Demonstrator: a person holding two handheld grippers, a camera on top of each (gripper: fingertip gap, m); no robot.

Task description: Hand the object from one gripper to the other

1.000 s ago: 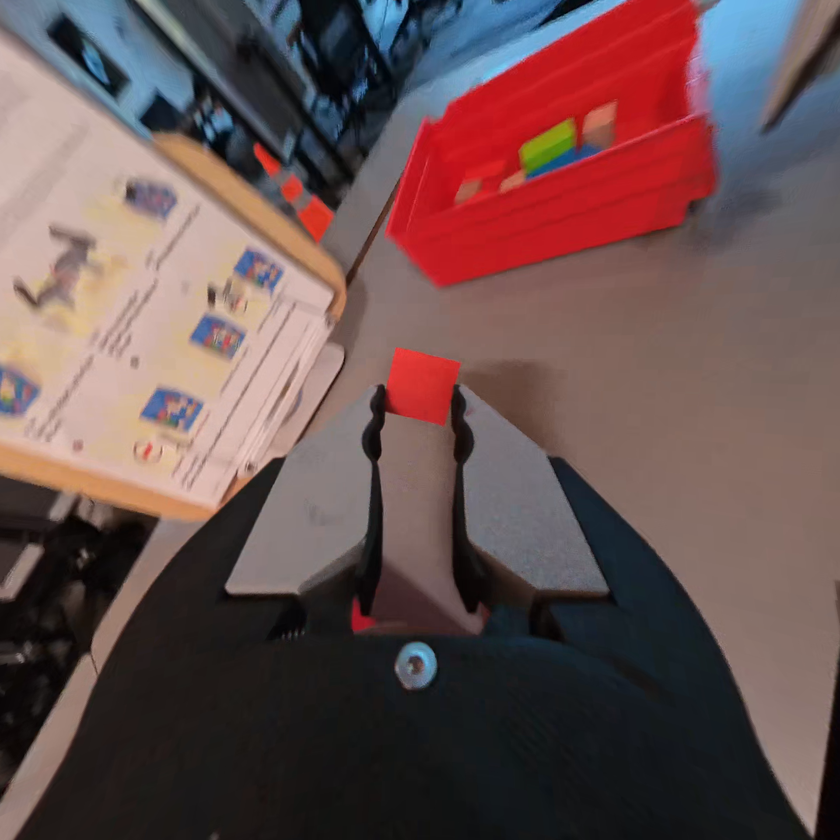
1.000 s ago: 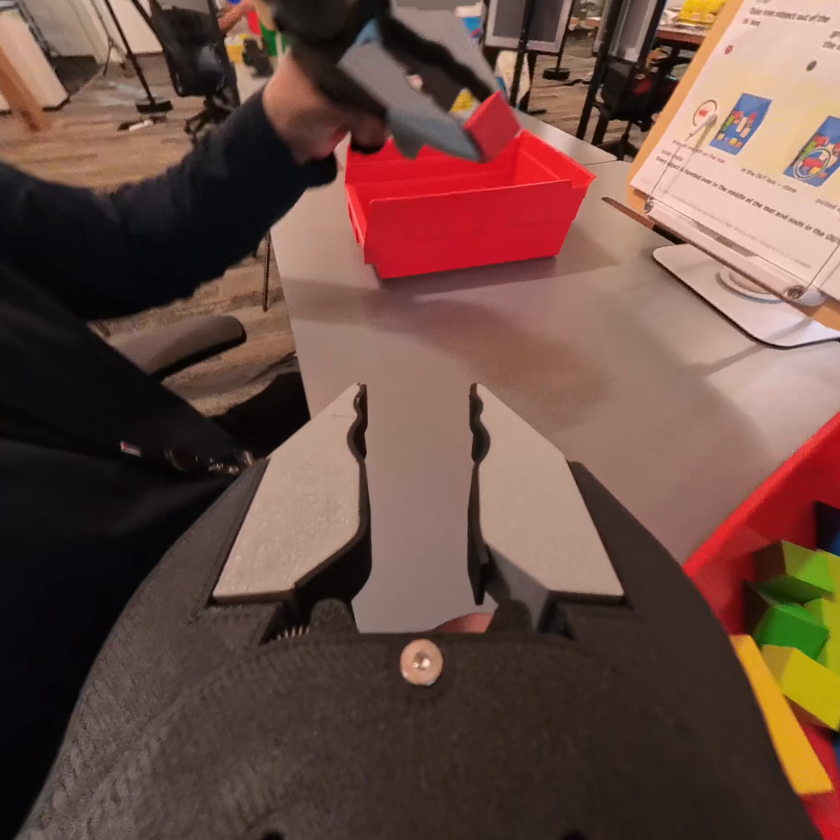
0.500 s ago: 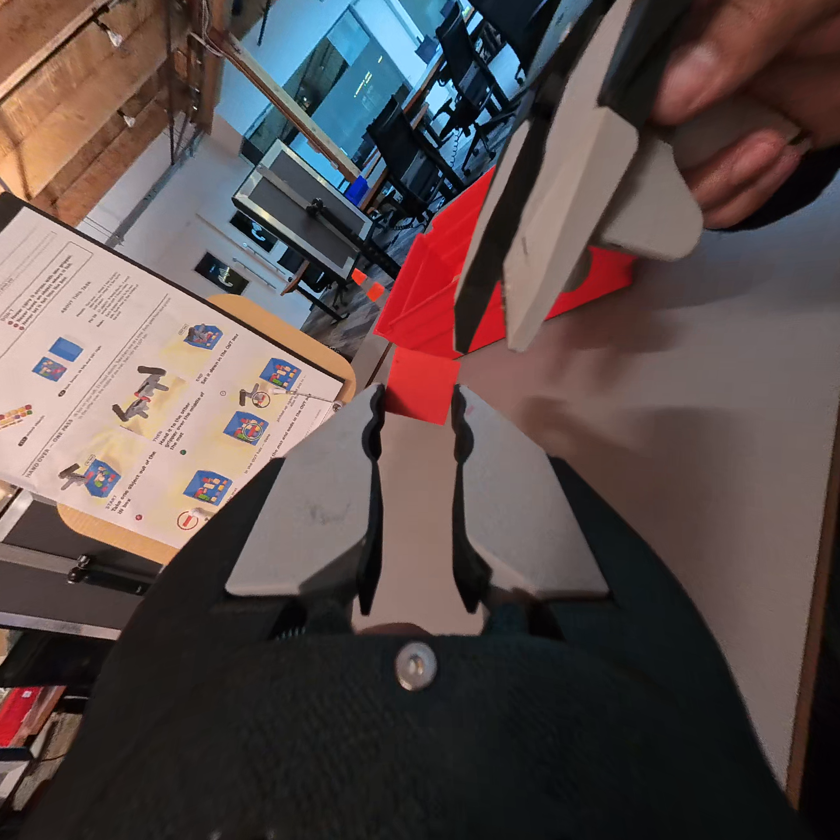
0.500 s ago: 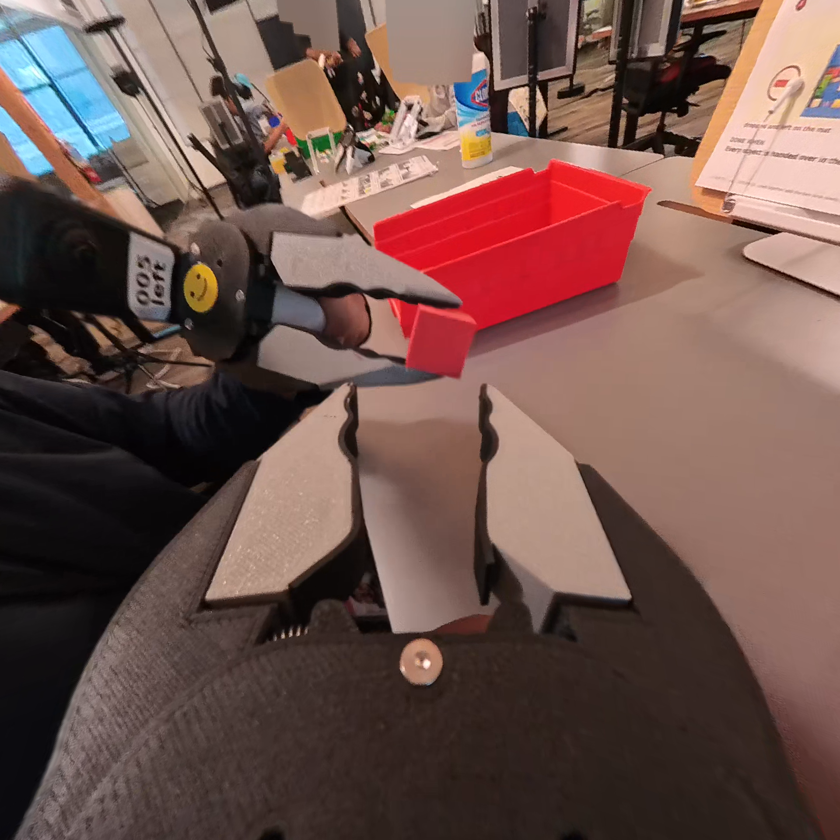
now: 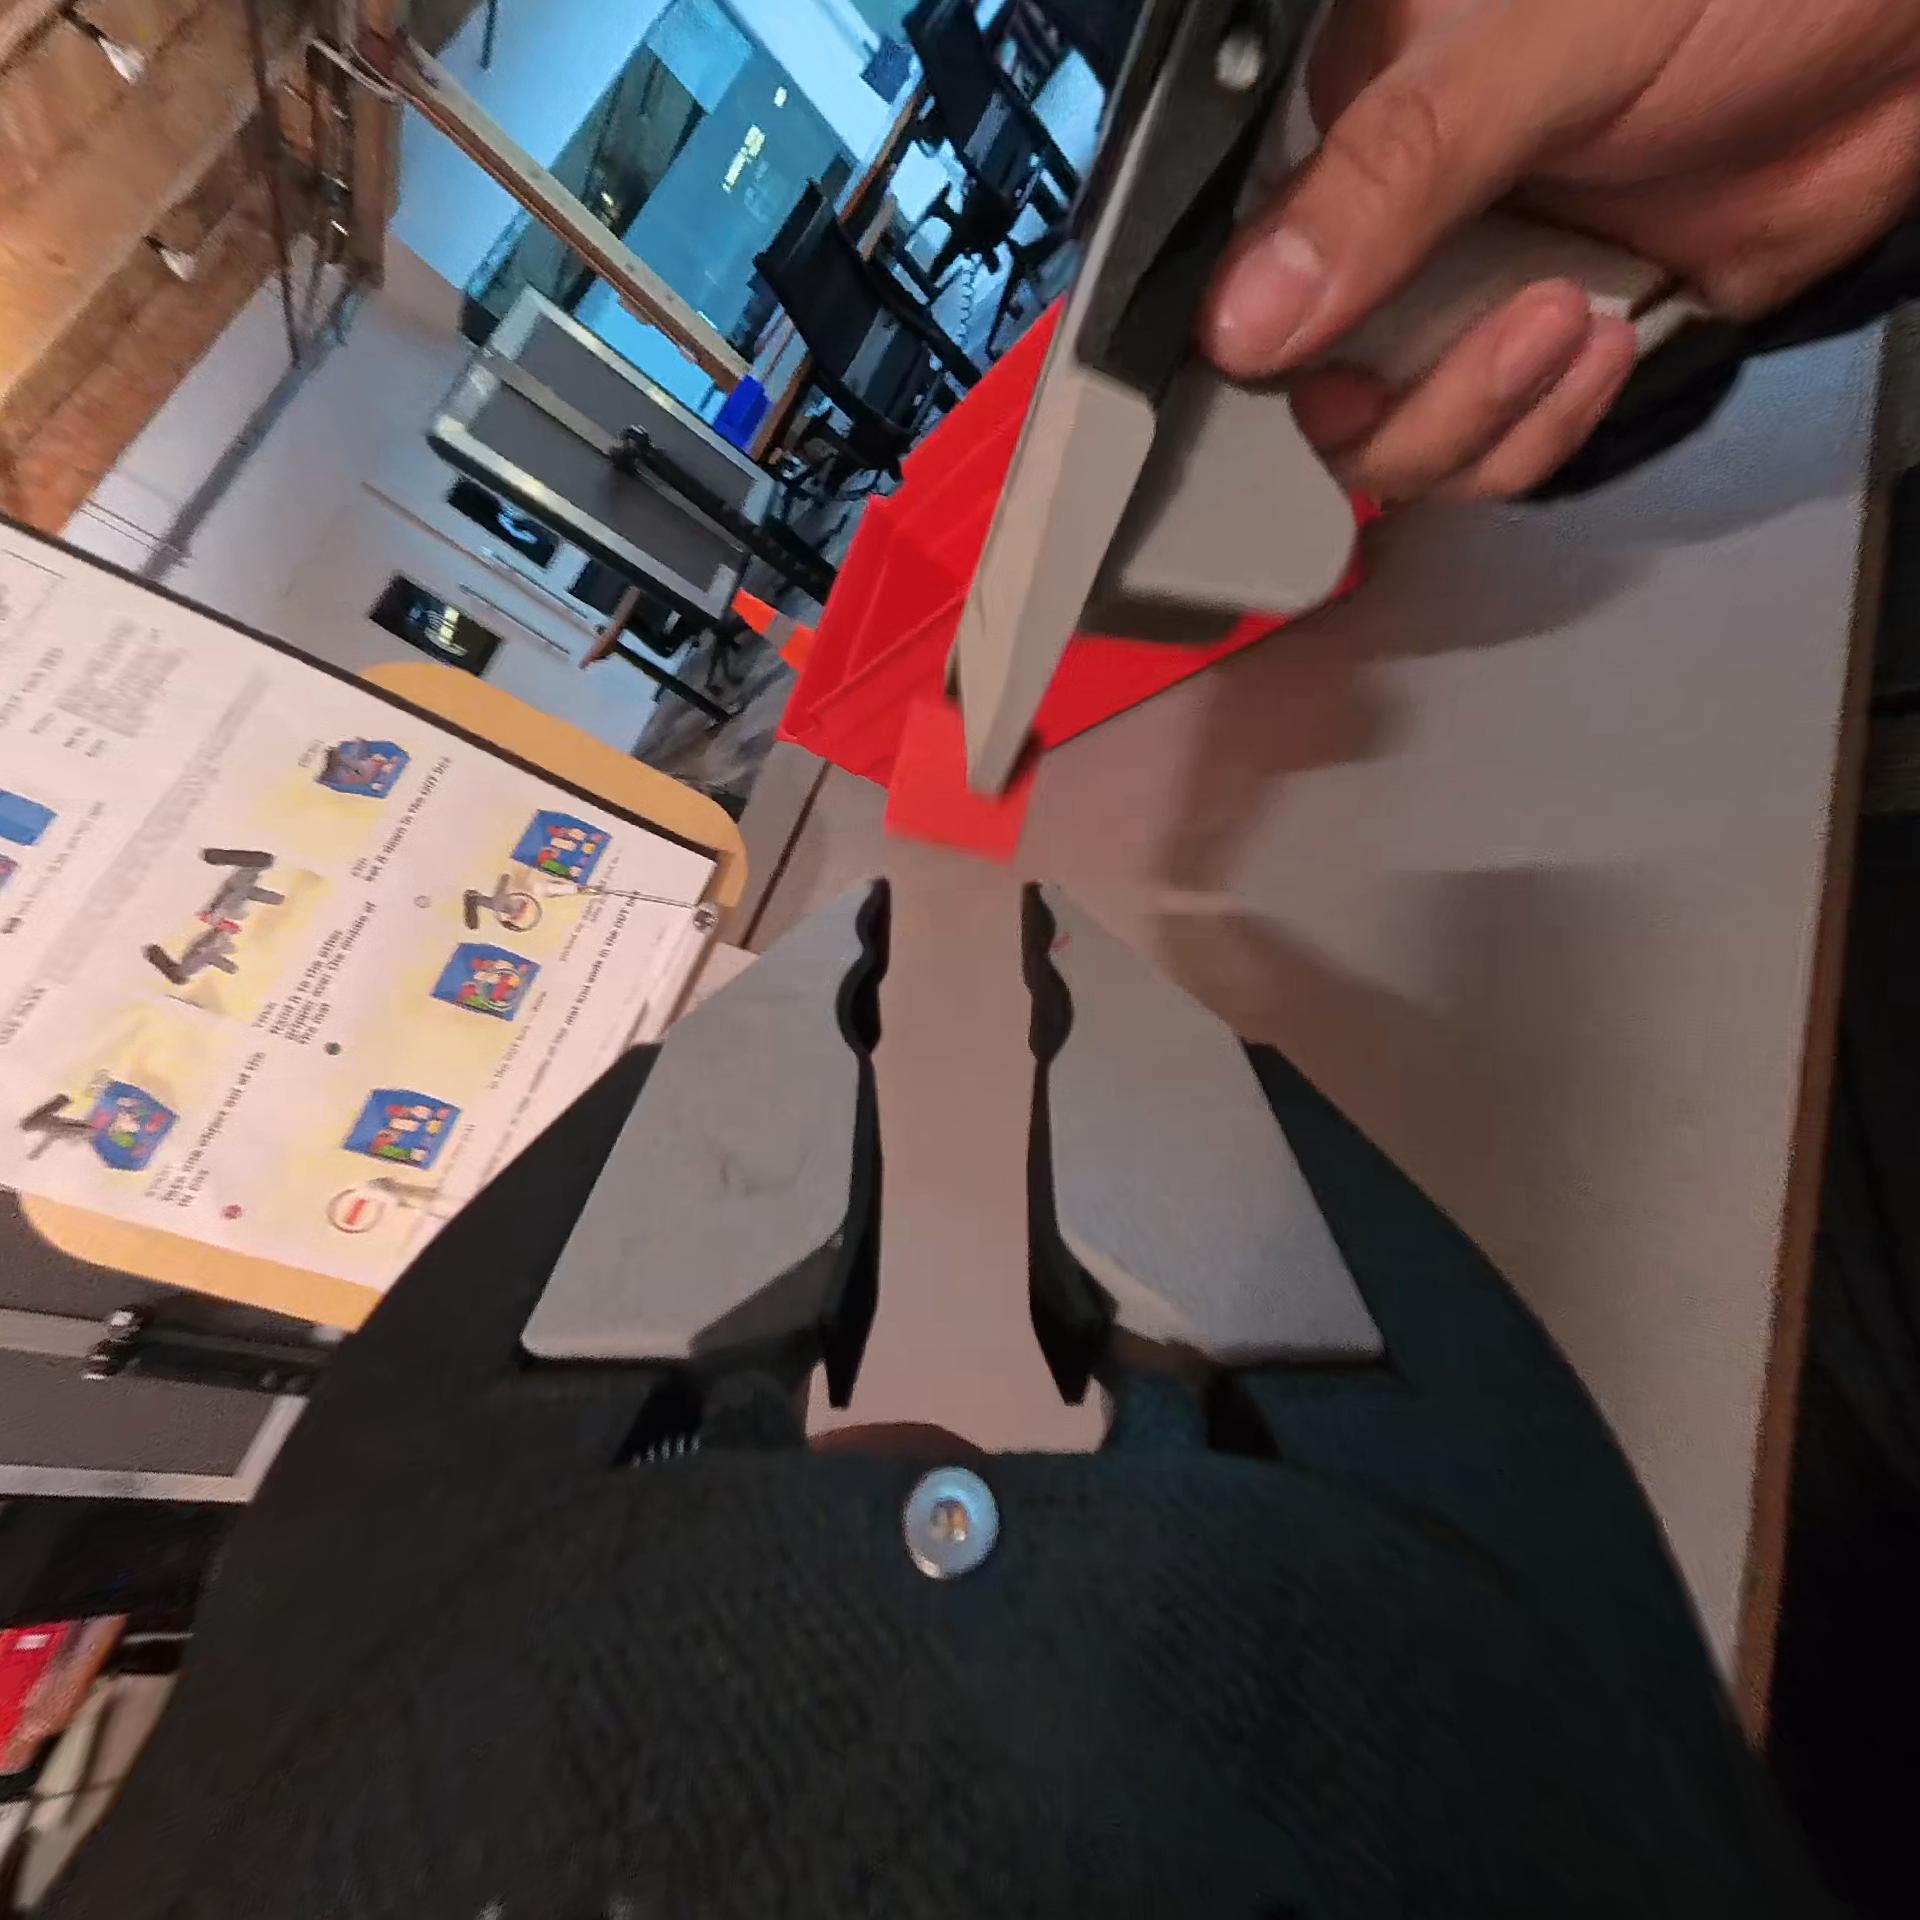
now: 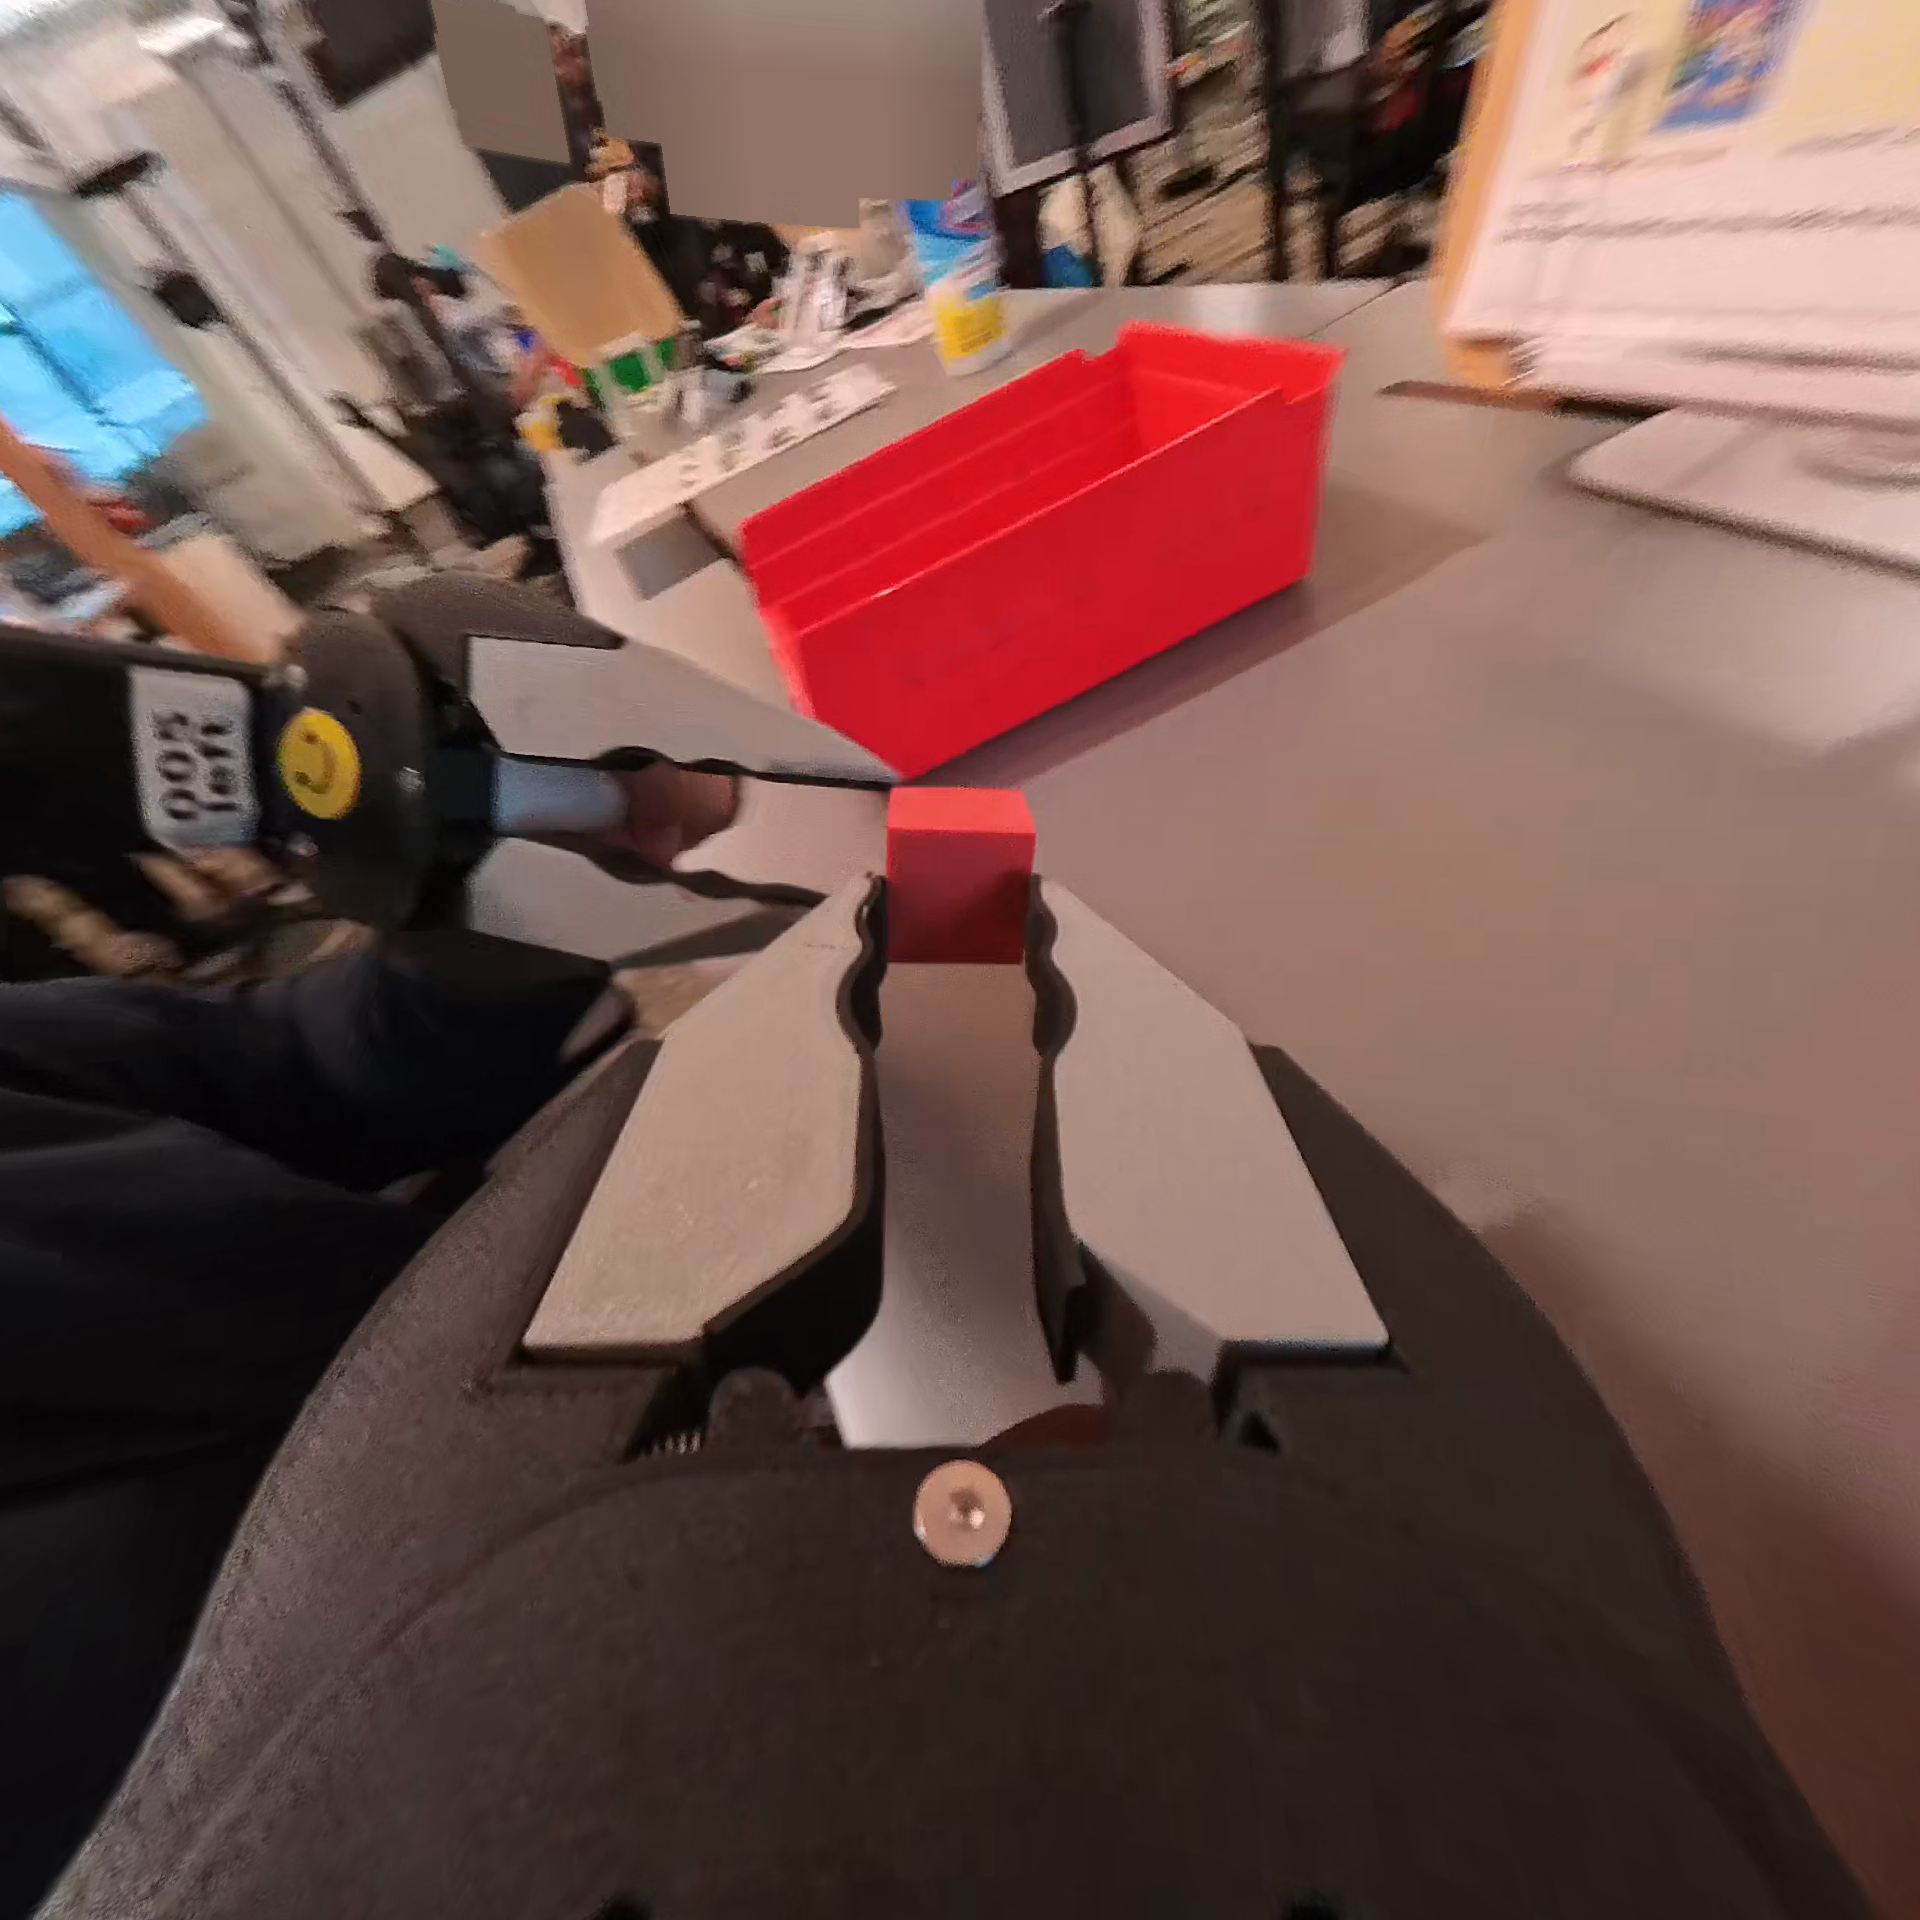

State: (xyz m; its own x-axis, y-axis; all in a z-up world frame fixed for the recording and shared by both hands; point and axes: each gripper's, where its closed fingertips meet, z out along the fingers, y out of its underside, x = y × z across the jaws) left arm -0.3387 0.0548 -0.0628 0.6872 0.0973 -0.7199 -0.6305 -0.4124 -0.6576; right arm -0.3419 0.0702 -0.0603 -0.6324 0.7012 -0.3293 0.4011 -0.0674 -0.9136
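Small red cube-shaped block clamped between the two grey fingertips of the right gripper, both black wavy pads pressed against its side faces, held in the air above the grey matte tabletop. Seen from the left wrist view, same block pinched at the tip of that gripper, gripped by a bare hand. Left gripper just short of the block, fingers narrowly parted with only tabletop between the pads, nothing gripped (from the right wrist view its jaws lie to the block's left, apart from it). Open red plastic bin standing on the table beyond the block, interior bare. Printed instruction sheet on a tan wooden board propped at the table's edge, blurred.
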